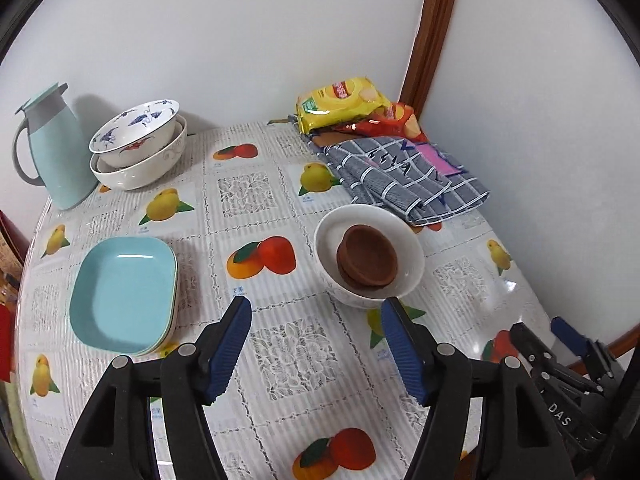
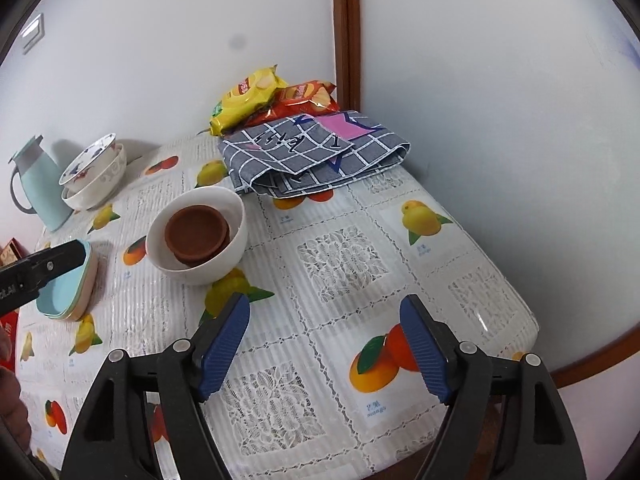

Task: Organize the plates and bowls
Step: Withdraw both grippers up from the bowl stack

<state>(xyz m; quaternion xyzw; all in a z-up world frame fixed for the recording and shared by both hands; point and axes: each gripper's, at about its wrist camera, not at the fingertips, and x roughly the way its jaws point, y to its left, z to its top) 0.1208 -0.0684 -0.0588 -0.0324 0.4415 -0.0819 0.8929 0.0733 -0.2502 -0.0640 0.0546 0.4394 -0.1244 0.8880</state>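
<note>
A white bowl (image 1: 410, 248) (image 2: 239, 220) stands mid-table with stacked small brown bowls (image 1: 368, 260) (image 2: 196, 232) inside it. Stacked light-blue rectangular plates (image 1: 124, 292) (image 2: 64, 300) lie to its left. At the back left, a blue-patterned bowl (image 1: 136, 136) (image 2: 90, 156) sits nested in a plain white bowl (image 1: 140, 174) (image 2: 100, 188). My left gripper (image 1: 315, 302) hovers open just in front of the white bowl, holding nothing; one of its fingers (image 2: 52, 264) shows over the blue plates. My right gripper (image 2: 324, 300) (image 1: 540, 330) is open and empty above the tablecloth, right of the bowl.
A pale-blue jug (image 1: 56, 152) (image 2: 40, 184) stands at the far left. A folded grey checked cloth (image 1: 400, 176) (image 2: 312, 152) and snack bags (image 1: 340, 104) (image 2: 248, 96) fill the back corner by the wall. The table (image 1: 280, 352) edge curves at the right.
</note>
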